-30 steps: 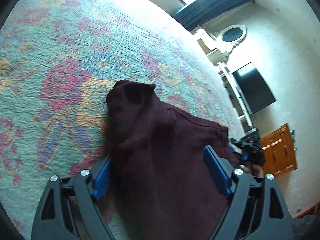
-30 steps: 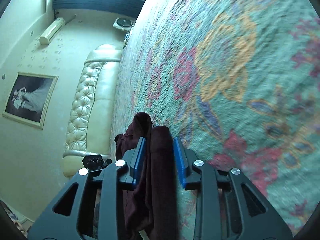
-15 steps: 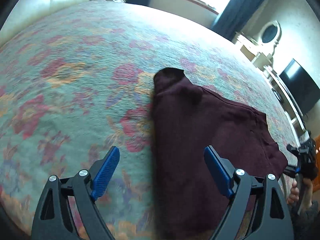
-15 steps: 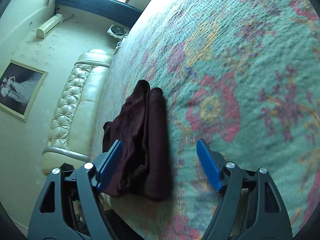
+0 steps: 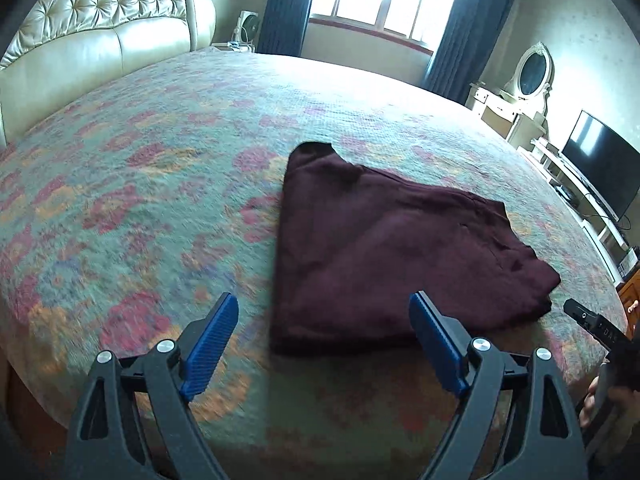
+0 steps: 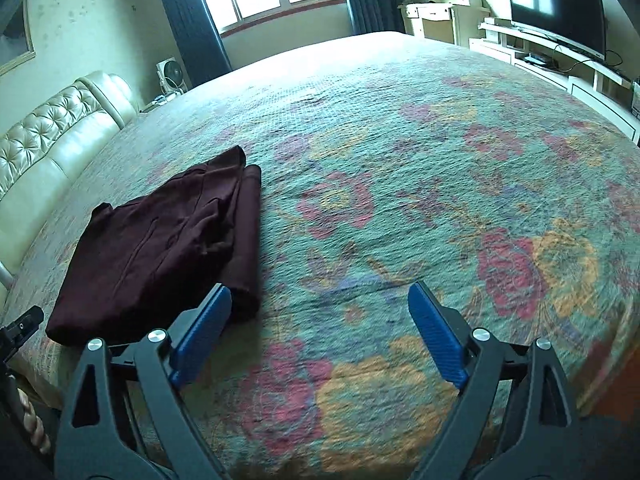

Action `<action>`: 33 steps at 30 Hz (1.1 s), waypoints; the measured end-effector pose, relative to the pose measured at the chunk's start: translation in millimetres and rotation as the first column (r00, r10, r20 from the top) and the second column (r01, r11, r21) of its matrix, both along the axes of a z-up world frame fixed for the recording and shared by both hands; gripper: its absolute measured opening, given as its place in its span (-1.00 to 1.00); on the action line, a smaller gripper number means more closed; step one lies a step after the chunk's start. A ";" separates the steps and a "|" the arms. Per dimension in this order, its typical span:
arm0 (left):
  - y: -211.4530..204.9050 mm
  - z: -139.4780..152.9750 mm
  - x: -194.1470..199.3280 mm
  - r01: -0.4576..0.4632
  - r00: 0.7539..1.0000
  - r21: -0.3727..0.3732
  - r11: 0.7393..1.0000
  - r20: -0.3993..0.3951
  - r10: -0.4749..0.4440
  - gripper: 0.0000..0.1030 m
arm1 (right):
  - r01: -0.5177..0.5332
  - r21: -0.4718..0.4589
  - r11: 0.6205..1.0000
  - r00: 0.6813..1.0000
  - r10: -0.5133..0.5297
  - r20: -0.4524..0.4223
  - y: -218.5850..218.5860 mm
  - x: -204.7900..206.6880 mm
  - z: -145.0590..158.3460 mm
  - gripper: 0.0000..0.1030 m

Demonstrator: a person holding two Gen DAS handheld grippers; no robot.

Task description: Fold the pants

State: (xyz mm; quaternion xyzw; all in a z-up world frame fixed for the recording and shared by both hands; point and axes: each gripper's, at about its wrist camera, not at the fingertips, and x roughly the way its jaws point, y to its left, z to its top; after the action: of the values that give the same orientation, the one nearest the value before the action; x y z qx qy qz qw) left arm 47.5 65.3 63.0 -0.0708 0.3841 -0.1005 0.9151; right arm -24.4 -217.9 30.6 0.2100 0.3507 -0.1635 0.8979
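The pants, dark maroon, lie folded into a flat, roughly rectangular stack on the floral bedspread, near the edge of the bed closest to the person and well apart from the cream tufted headboard. In the right wrist view the pants show a thick rolled fold along the side facing away from the headboard. No label or brand can be read on the fabric; the only writing in sight is a few pale letters on the black body of the right gripper at the edge of the left view, too small to make out with certainty. The left gripper hangs above the near edge of the pants with its blue pads spread wide and nothing between them. The right gripper is over bare bedspread just beside the rolled fold, its jaws opening and empty. A second ago the right pads were pinching a bunched ridge of the cloth (now released), and the left gripper sat low with the fabric between its open pads; both have since drawn back and up, so the whole stack shows. Beyond the bed stand a window with dark curtains, an oval-mirrored dresser and a television.
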 end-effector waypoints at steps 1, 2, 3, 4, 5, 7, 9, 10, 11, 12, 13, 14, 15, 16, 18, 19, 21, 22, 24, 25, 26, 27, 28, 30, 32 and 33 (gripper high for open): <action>-2.5 -2.4 -4.0 0.003 1.000 0.005 1.000 0.011 -0.003 0.68 | 0.010 -0.017 1.000 1.000 -0.010 -0.013 5.4 -0.4 0.1 0.77; -5.2 -4.2 -9.0 0.006 1.000 0.006 1.000 0.016 -0.006 0.68 | 0.005 -0.033 0.999 1.000 -0.006 -0.018 11.8 0.7 0.1 0.78; -8.1 -7.7 -11.2 0.015 1.000 0.009 1.000 0.015 -0.015 0.67 | -0.014 -0.043 0.999 1.000 0.013 -0.014 17.6 0.3 -0.1 0.79; -9.9 -10.9 -12.4 0.020 1.000 0.014 1.000 0.008 -0.021 0.67 | -0.033 -0.042 0.999 0.999 0.032 -0.014 22.5 -0.3 -0.9 0.79; -13.5 -14.3 -13.7 0.021 1.000 0.025 0.999 -0.003 -0.021 0.68 | -0.038 -0.039 0.999 0.999 0.037 -0.017 27.0 0.5 -1.0 0.79; -18.0 -21.8 -13.3 0.029 0.999 0.051 0.998 -0.025 -0.028 0.68 | -0.053 -0.018 0.998 0.998 0.053 -0.023 32.8 1.0 -5.0 0.79; -20.2 -26.0 -18.5 0.031 0.999 0.065 0.997 -0.028 -0.029 0.68 | -0.075 -0.006 0.997 0.997 0.075 -0.035 40.2 -1.6 -7.2 0.79; -21.0 -27.1 -19.3 0.033 0.999 0.066 0.997 -0.028 -0.032 0.68 | -0.088 0.000 0.996 0.995 0.088 -0.038 43.3 -0.8 -9.3 0.79; -21.4 -27.2 -20.0 0.034 0.999 0.066 0.997 -0.030 -0.032 0.68 | -0.097 0.001 0.995 0.994 0.097 -0.041 45.9 -1.6 -9.3 0.79; -21.6 -27.4 -19.6 0.035 0.999 0.065 0.997 -0.033 -0.033 0.68 | -0.103 -0.001 0.995 0.994 0.102 -0.043 49.5 -3.0 -8.7 0.79; -21.2 -27.7 -19.2 0.036 0.999 0.060 0.998 -0.037 -0.034 0.68 | -0.112 -0.003 0.994 0.993 0.111 -0.043 51.4 -2.0 -9.1 0.79; -20.6 -28.0 -19.4 0.033 0.999 0.058 0.998 -0.037 -0.031 0.68 | -0.119 -0.003 0.993 0.992 0.119 -0.044 53.2 -1.7 -9.2 0.79; -19.9 -27.9 -19.5 0.028 0.999 0.058 0.998 -0.034 -0.026 0.68 | -0.124 -0.004 0.992 0.991 0.123 -0.044 55.6 -2.0 -8.8 0.79; -19.2 -28.1 -19.8 0.025 0.999 0.057 0.998 -0.033 -0.023 0.68 | -0.127 -0.006 0.992 0.991 0.127 -0.044 56.5 -1.4 -8.7 0.79; -18.0 -29.3 -19.4 0.017 0.999 0.060 0.998 -0.037 -0.015 0.68 | -0.126 -0.006 0.992 0.991 0.125 -0.041 58.7 -2.5 -8.5 0.79; -17.7 -30.2 -19.3 0.014 0.999 0.061 0.998 -0.039 -0.011 0.68 | -0.125 -0.003 0.992 0.991 0.125 -0.041 59.0 -2.5 -8.8 0.79; -17.9 -32.1 -19.5 0.010 0.999 0.065 0.998 -0.045 -0.007 0.68 | -0.124 0.003 0.992 0.991 0.124 -0.044 58.1 -1.7 -10.3 0.79; -17.9 -33.0 -19.2 0.010 0.999 0.066 0.998 -0.048 -0.007 0.68 | -0.123 0.005 0.992 0.992 0.123 -0.043 58.0 -1.9 -10.7 0.79; -17.7 -34.2 -18.9 0.006 0.999 0.071 0.997 -0.053 -0.002 0.67 | -0.121 0.006 0.993 0.992 0.121 -0.043 58.0 -1.7 -10.6 0.79; -17.5 -34.3 -19.0 0.005 0.999 0.070 0.998 -0.053 -0.001 0.68 | -0.121 0.007 0.993 0.992 0.121 -0.044 58.3 -1.6 -10.7 0.80; -17.3 -34.4 -18.9 0.004 0.999 0.071 0.997 -0.053 0.000 0.68 | -0.121 0.007 0.993 0.992 0.121 -0.043 58.8 -1.6 -10.9 0.80; -17.3 -35.0 -18.9 0.003 0.999 0.072 0.997 -0.054 0.001 0.68 | -0.121 0.007 0.993 0.992 0.121 -0.043 59.6 -1.4 -11.4 0.80; -17.3 -35.3 -18.7 0.002 0.998 0.075 0.997 -0.056 0.002 0.68 | -0.121 0.007 0.993 0.992 0.121 -0.044 59.5 -0.8 -11.7 0.80; -16.9 -35.4 -18.2 -0.001 0.998 0.081 0.997 -0.056 0.005 0.68 | -0.121 0.006 0.993 0.992 0.121 -0.044 59.9 -0.8 -11.8 0.80; -17.0 -35.4 -18.5 -0.001 0.999 0.083 0.997 -0.054 0.005 0.68 | -0.121 0.007 0.993 0.992 0.121 -0.043 59.7 -0.9 -11.9 0.81; -17.2 -35.3 -18.7 -0.001 0.999 0.084 0.996 -0.053 0.005 0.68 | -0.121 0.007 0.993 0.992 0.121 -0.044 59.8 -0.9 -11.8 0.81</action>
State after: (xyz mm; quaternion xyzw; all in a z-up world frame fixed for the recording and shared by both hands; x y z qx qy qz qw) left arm 28.8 48.1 27.7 -0.0355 0.4119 -0.0810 0.9069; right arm -25.3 -158.1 18.8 0.1865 0.3827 -0.1127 0.8978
